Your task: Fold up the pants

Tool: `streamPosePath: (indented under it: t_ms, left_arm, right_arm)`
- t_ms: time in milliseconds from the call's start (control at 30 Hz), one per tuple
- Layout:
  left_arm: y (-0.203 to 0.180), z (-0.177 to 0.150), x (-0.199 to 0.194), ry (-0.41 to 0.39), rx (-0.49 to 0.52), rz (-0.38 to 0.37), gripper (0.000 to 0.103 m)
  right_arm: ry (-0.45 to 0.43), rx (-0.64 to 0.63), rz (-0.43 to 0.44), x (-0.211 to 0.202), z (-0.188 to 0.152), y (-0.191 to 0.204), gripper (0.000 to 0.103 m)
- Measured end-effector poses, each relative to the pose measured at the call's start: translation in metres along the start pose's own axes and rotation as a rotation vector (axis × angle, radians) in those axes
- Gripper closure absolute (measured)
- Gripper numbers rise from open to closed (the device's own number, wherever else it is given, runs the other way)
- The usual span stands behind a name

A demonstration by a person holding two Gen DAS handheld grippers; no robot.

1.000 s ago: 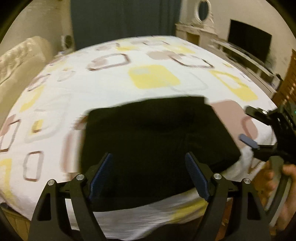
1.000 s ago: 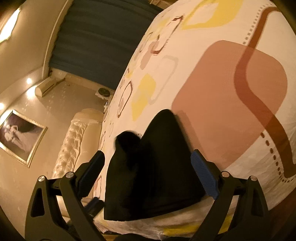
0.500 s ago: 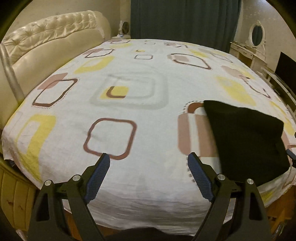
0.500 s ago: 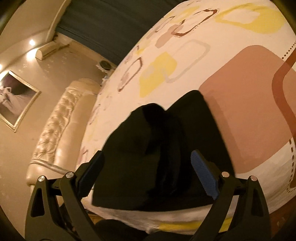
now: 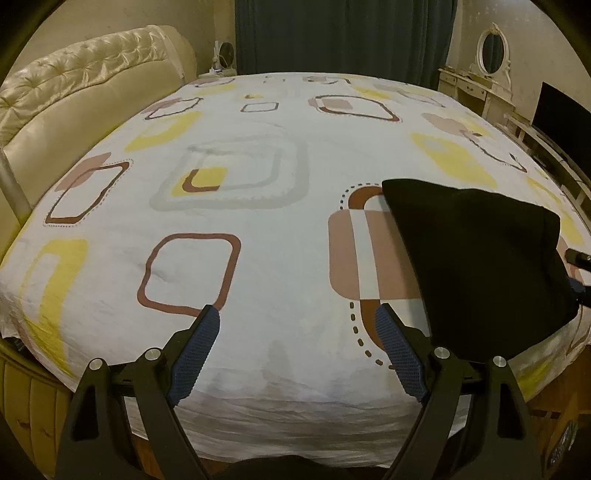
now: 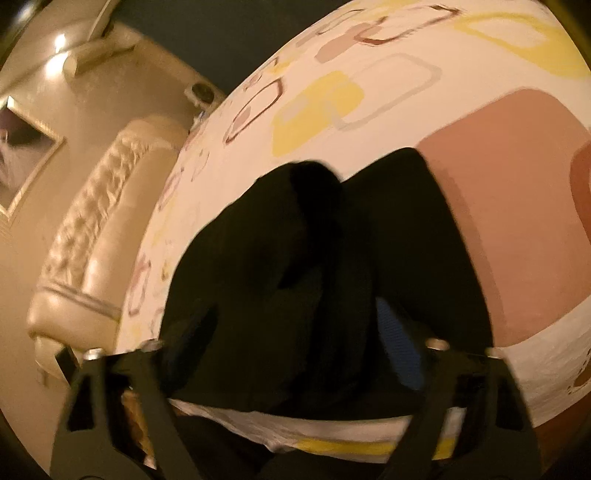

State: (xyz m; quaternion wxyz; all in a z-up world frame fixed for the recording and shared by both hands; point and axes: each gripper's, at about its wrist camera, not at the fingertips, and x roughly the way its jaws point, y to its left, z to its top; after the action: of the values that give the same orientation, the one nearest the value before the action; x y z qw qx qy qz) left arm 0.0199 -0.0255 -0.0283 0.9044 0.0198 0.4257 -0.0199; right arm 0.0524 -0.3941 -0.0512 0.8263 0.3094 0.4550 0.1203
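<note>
The black pants (image 5: 480, 258) lie folded in a thick pile near the bed's front right edge, on a white sheet (image 5: 258, 184) with yellow and brown squares. My left gripper (image 5: 297, 354) is open and empty, over bare sheet to the left of the pants. In the right wrist view the pants (image 6: 314, 258) fill the middle, bunched into two humps. My right gripper (image 6: 295, 332) is open, its fingers spread on either side of the pile's near edge; the blue pad (image 6: 399, 332) of the right finger shows against the cloth.
A padded cream headboard (image 5: 74, 85) runs along the bed's left side. A dark curtain (image 5: 332, 33) hangs behind the bed. A white dressing table with an oval mirror (image 5: 491, 55) and a dark TV screen (image 5: 561, 122) stand at the right.
My left gripper swung left away from the pants and now faces bare sheet. My right gripper moved closer to the pile, which now reaches between its fingers.
</note>
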Motion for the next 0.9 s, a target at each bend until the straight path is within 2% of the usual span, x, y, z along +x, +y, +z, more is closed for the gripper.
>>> streamPosePath:
  t_ms: [33,167,233,300,333,467,767,900]
  left_arm:
    - [0.0,0.0,0.001,0.003,0.001,0.0,0.018]
    - [0.0,-0.001,0.0,-0.003,0.005,0.002,0.018]
    - [0.001,-0.001,0.0,-0.003,0.005,0.007,0.018]
    - [0.003,-0.002,0.002,0.004,-0.003,0.005,0.018]
    - [0.003,-0.002,0.002,0.008,-0.008,0.003,0.018]
    - [0.004,-0.002,0.003,0.014,-0.014,0.001,0.018]
    - [0.005,-0.002,0.002,0.013,-0.013,0.008,0.018]
    - [0.005,-0.002,0.002,0.01,-0.014,0.007,0.018]
  right_arm:
    - [0.025,0.0,0.018,0.005,-0.001,0.004,0.037]
    - [0.043,-0.013,-0.004,0.014,-0.003,0.008,0.038]
    - [0.05,0.0,-0.004,0.016,-0.003,0.006,0.047]
    - [0.059,0.017,-0.012,0.017,-0.003,0.002,0.062]
    - [0.06,0.023,-0.009,0.016,-0.003,0.001,0.065]
    - [0.052,0.063,0.046,0.009,-0.001,-0.003,0.088]
    - [-0.051,-0.012,0.139,-0.041,0.019,0.028,0.092]
    - [-0.095,-0.042,0.145,-0.067,0.029,0.031,0.092]
